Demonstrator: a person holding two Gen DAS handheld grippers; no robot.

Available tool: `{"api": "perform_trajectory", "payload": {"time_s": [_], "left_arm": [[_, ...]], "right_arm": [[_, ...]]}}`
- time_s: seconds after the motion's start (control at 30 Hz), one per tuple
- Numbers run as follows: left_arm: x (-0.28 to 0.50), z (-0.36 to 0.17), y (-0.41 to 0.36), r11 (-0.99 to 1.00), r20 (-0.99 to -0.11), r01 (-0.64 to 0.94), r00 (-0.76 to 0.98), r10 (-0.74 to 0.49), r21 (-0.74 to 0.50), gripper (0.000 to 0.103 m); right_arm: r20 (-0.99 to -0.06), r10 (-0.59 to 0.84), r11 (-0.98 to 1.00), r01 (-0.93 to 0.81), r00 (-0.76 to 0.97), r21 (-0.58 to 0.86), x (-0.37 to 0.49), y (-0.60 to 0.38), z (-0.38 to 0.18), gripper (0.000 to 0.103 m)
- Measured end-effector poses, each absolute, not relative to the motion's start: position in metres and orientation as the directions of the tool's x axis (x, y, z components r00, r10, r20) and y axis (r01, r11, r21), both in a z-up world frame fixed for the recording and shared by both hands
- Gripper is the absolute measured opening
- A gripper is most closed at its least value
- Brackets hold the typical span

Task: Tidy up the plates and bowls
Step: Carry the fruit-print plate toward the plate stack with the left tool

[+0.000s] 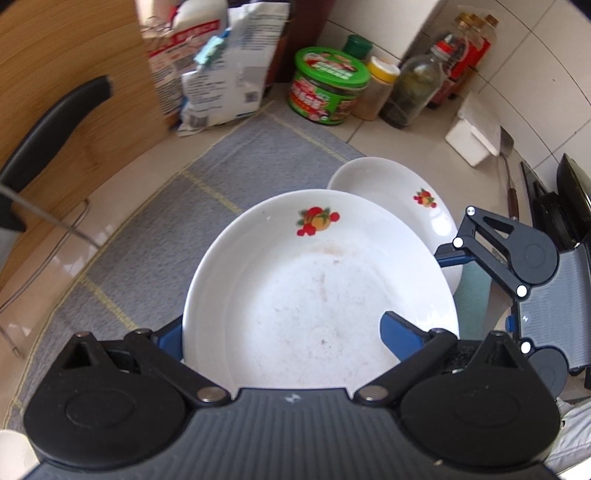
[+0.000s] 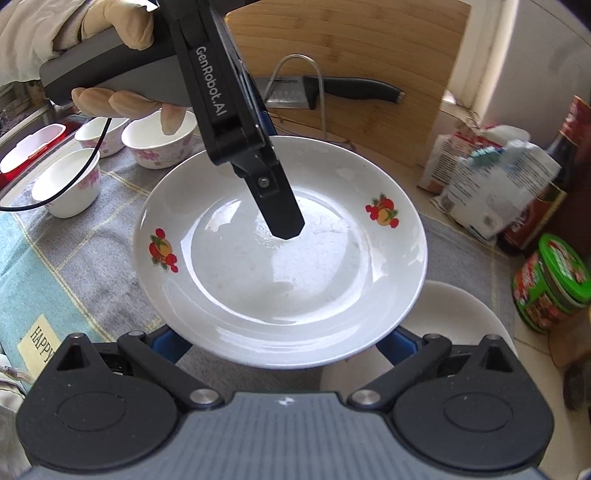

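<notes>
A white plate (image 1: 317, 280) (image 2: 280, 258) with fruit prints is raised over the grey cloth (image 1: 221, 173). My left gripper (image 1: 280, 325) straddles its near rim and is shut on it. One finger (image 2: 273, 199) lies over the inside, and the other is hidden under the rim. My right gripper (image 2: 282, 343) stands open with both fingers hidden beneath the plate's near edge. A second fruit-print plate (image 1: 391, 192) (image 2: 450, 314) lies on the cloth, partly under the raised one. Three small floral bowls (image 2: 159, 144) stand at the far left of the right wrist view.
A wooden cutting board (image 2: 351, 44) with a black-handled knife (image 2: 351, 92) leans at the back. Bags (image 1: 221, 74), a green-lidded tub (image 1: 328, 88), jars and bottles (image 1: 417, 88) crowd the tiled corner. A white box (image 1: 476, 133) sits right. A gloved hand (image 2: 110, 22) holds the left gripper.
</notes>
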State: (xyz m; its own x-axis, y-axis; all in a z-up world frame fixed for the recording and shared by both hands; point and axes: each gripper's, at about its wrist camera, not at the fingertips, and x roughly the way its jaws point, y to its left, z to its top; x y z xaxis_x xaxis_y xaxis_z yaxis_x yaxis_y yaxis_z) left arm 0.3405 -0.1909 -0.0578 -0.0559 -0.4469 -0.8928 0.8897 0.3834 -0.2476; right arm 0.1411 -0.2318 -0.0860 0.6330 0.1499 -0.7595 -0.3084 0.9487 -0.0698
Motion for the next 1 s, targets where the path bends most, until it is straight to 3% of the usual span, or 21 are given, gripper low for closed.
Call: {"api": "perform_trajectory", "payload": {"time_s": [1.0], "left_arm": [[0.313, -0.082, -0.274, 0.238, -0.896, 0.930, -0.165, -0.413, -0.281, 0.101]], "right_arm": [[-0.779, 0.046, 0.992, -0.118, 0.626, -0.036, 0.104, -0.291, -0.103, 0.103]]}}
